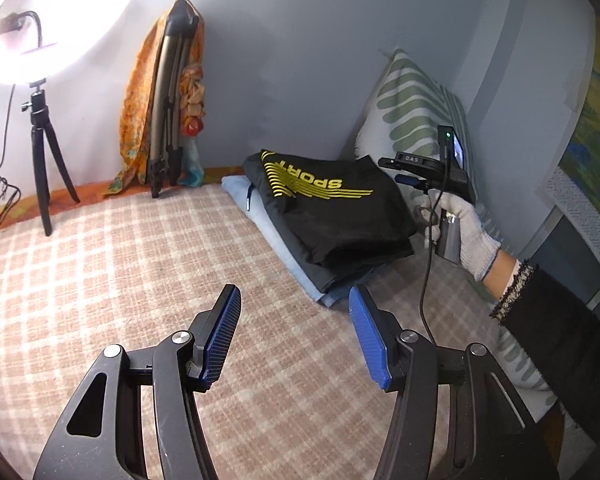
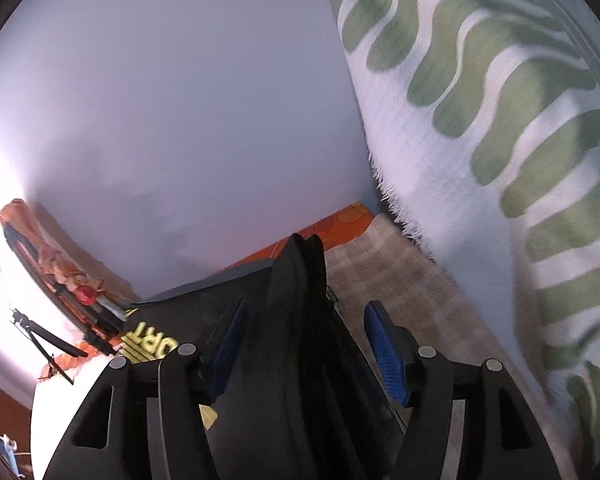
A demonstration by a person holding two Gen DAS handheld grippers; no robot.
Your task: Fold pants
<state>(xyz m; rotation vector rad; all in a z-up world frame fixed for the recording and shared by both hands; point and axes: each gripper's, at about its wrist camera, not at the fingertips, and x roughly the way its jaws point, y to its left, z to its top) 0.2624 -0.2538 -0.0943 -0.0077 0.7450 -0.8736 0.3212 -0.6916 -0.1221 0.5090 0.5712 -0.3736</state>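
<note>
Folded black pants with a yellow SPORT print lie on top of a stack at the far right of the bed. My left gripper hovers open over the checked bed cover, short of the stack, with nothing between its blue pads. A gloved hand holds my right gripper at the stack's right edge. In the right wrist view a raised fold of the black pants stands between the jaws of my right gripper. The jaws are open, with a gap between the right pad and the fabric.
A light blue folded garment lies under the pants. A white pillow with green leaves leans on the wall just right of the stack. A ring light on a small tripod and a folded stand draped in orange cloth stand at the back left.
</note>
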